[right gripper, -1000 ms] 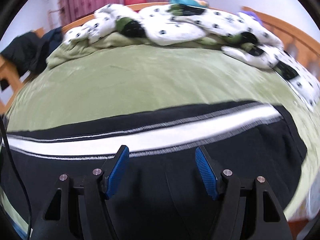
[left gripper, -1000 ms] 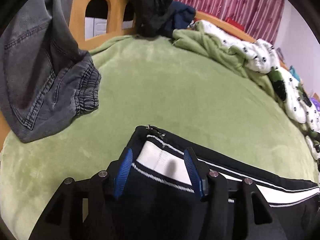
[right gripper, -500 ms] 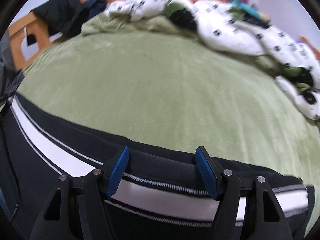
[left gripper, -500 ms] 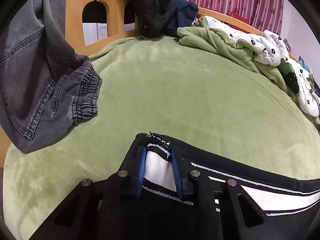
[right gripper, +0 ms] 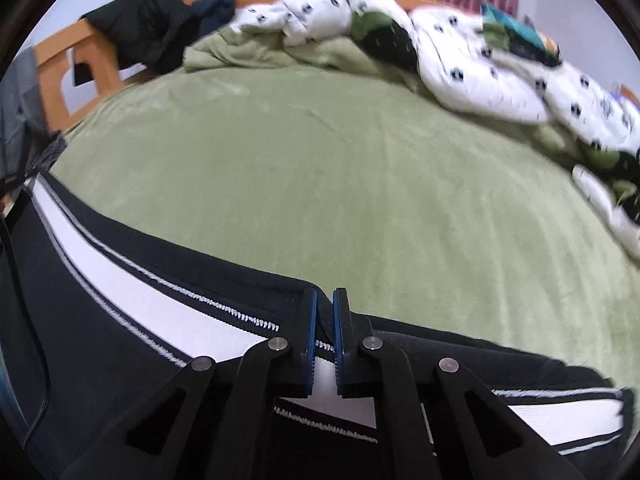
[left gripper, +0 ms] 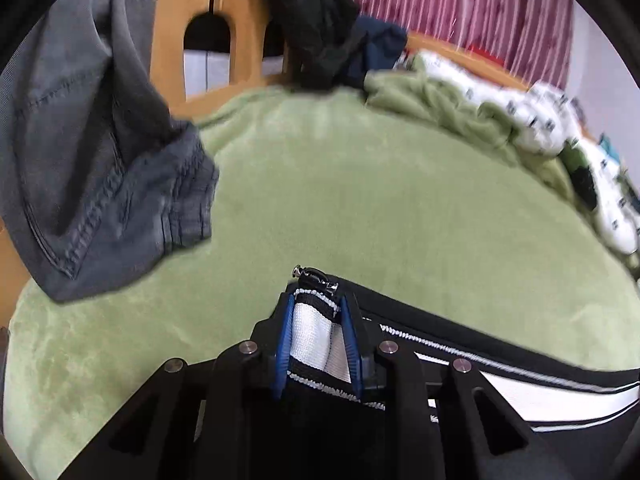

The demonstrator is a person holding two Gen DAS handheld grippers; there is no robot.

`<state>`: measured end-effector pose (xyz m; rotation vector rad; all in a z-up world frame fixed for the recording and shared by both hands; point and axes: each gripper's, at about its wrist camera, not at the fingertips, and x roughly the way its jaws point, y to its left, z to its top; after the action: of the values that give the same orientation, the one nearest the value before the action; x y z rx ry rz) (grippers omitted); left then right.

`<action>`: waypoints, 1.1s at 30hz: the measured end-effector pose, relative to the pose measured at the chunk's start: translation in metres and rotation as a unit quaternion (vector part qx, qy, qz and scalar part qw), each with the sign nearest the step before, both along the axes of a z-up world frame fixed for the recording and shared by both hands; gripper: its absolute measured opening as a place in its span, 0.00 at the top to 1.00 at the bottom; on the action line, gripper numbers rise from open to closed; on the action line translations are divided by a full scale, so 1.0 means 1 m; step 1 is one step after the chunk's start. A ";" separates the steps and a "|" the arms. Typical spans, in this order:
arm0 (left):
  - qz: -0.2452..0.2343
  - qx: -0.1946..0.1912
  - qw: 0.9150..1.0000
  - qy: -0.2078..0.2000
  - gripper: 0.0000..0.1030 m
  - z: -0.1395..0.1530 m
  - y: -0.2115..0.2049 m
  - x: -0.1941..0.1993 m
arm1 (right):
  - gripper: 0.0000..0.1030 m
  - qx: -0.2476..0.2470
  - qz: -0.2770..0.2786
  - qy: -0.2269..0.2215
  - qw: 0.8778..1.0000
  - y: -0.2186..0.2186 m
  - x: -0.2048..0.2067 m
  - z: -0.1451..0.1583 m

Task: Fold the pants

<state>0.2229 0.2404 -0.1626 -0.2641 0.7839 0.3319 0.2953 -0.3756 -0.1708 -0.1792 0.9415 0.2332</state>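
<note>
Black pants (left gripper: pixel 500 364) with a white side stripe lie along the near edge of a green bed cover (left gripper: pixel 360 200). My left gripper (left gripper: pixel 316 308) is shut on the pants' end, where the white stripe bunches between the blue pads below a metal zip pull (left gripper: pixel 316 276). In the right wrist view the pants (right gripper: pixel 120 280) stretch from left to right. My right gripper (right gripper: pixel 325 300) is shut on their far edge, the blue pads pinching the black fabric and stripe.
Grey jeans (left gripper: pixel 88 152) hang over the wooden bed frame (left gripper: pixel 172 40) at left. Dark clothes (left gripper: pixel 320 24) lie at the back. A crumpled white and green duvet (right gripper: pixel 480 60) fills the far right of the bed. Red curtains (left gripper: pixel 460 4) hang behind.
Both grippers have closed on the pants: the left first on the striped end, the right just now on the far edge. The right view has swung left.
</note>
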 end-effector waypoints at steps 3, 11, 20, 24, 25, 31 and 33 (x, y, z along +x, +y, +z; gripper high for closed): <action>0.002 0.010 1.000 0.018 0.77 -0.009 -0.002 0.004 | 0.91 -0.006 -0.003 -0.008 1.000 0.001 -0.002 -0.010; 0.006 0.032 0.999 0.028 0.68 0.008 -0.017 -0.011 | 0.65 0.008 -0.158 -0.059 0.986 -0.070 -0.038 0.033; -0.013 0.029 0.999 0.007 0.46 0.022 -0.048 -0.039 | 0.68 -0.024 -0.192 -0.025 0.981 -0.110 -0.019 -0.002; -0.028 0.016 0.999 0.008 0.46 0.028 -0.062 -0.061 | 0.68 -0.007 -0.205 -0.024 0.979 -0.114 -0.018 0.001; -0.034 0.014 0.999 0.010 0.46 0.029 -0.067 -0.067 | 0.68 0.003 -0.218 -0.026 0.976 -0.116 -0.020 0.007; -0.083 0.020 0.996 0.015 0.46 0.030 -0.089 -0.114 | 0.65 0.062 -0.192 -0.061 0.977 -0.069 -0.051 0.031; -0.093 0.009 0.995 0.018 0.46 0.028 -0.094 -0.129 | 0.65 0.029 -0.175 -0.051 0.983 -0.047 -0.045 0.020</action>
<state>0.0937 0.1462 -0.1347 -0.1667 0.8343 0.1682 0.2503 -0.4226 -0.1506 0.0302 0.8475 -0.0717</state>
